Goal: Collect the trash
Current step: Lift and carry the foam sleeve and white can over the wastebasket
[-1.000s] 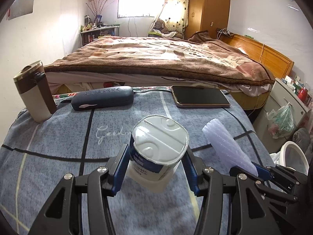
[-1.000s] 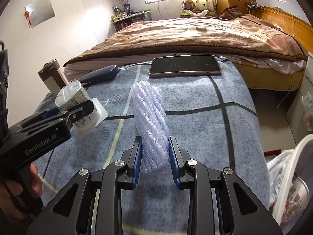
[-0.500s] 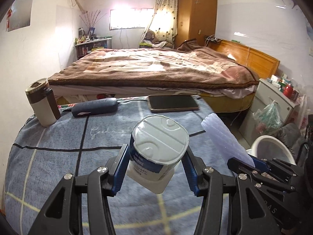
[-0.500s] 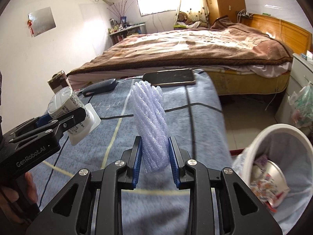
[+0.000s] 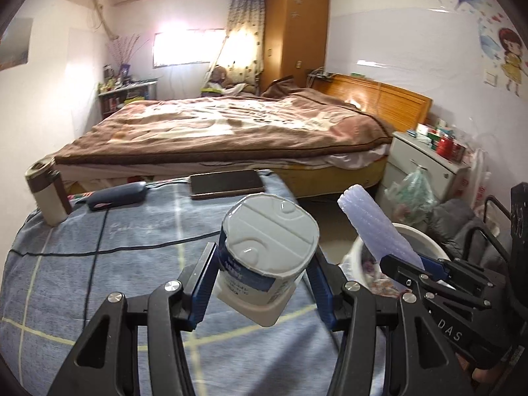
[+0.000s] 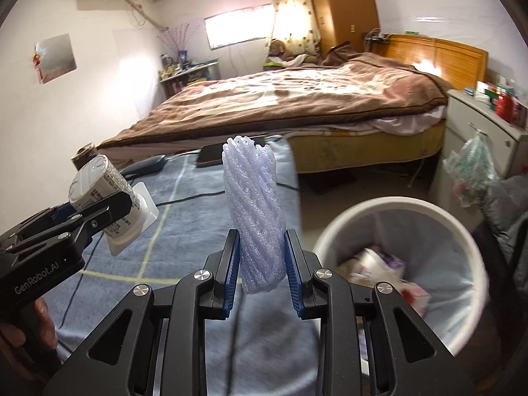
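My left gripper (image 5: 260, 283) is shut on a white yogurt cup (image 5: 267, 247) with a blue label and holds it in the air over the blue checked table's right part. It also shows in the right wrist view (image 6: 109, 204). My right gripper (image 6: 260, 270) is shut on a pale purple foam net sleeve (image 6: 254, 211), held upright beside the table's right edge. The sleeve also shows in the left wrist view (image 5: 376, 227). A white trash bin (image 6: 462, 231) with a liner and several wrappers stands on the floor to the lower right, also in the left wrist view (image 5: 419, 234).
On the table (image 5: 99, 264) lie a phone (image 5: 226, 183), a dark case (image 5: 115, 194) and a brown and white tumbler (image 5: 46, 194). A bed (image 5: 231, 132) lies beyond. A white nightstand (image 6: 485, 132) with a hanging bag (image 6: 472, 168) stands right of the bin.
Both grippers have lifted and swung to the right with their loads. The bin has come into fuller view under the right gripper, and the table has dropped away to the left.
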Demonstrator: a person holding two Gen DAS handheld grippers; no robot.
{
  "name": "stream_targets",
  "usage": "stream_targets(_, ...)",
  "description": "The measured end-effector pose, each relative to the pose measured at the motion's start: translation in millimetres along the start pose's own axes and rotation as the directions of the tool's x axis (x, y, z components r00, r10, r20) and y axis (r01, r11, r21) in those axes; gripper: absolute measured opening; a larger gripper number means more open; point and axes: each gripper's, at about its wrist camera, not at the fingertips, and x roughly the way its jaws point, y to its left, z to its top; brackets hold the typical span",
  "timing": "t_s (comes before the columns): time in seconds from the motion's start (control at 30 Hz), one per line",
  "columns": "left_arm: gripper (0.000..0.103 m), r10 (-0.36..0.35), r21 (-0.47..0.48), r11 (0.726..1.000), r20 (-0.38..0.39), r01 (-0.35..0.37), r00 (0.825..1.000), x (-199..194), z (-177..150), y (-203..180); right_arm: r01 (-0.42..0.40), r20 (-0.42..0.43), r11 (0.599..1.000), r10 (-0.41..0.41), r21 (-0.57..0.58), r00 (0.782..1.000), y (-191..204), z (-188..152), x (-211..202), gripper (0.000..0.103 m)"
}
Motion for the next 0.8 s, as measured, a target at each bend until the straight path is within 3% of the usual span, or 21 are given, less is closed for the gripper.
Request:
stream_targets(0.4, 0.055, -0.147, 0.074, 0.986, -0.026, 0.148, 0.989, 16, -4, -85, 0.151, 0.01, 0.985, -0.152, 0.081, 0.988, -66, -13, -27, 0.029)
stream_targets(0.8, 0.055, -0.237, 0.105, 0.962, -0.131, 0.251, 0.963, 56, -22, -149, 0.255, -0.074, 0.958, -0.247, 0.13, 0.966, -112, -31, -25, 0.029)
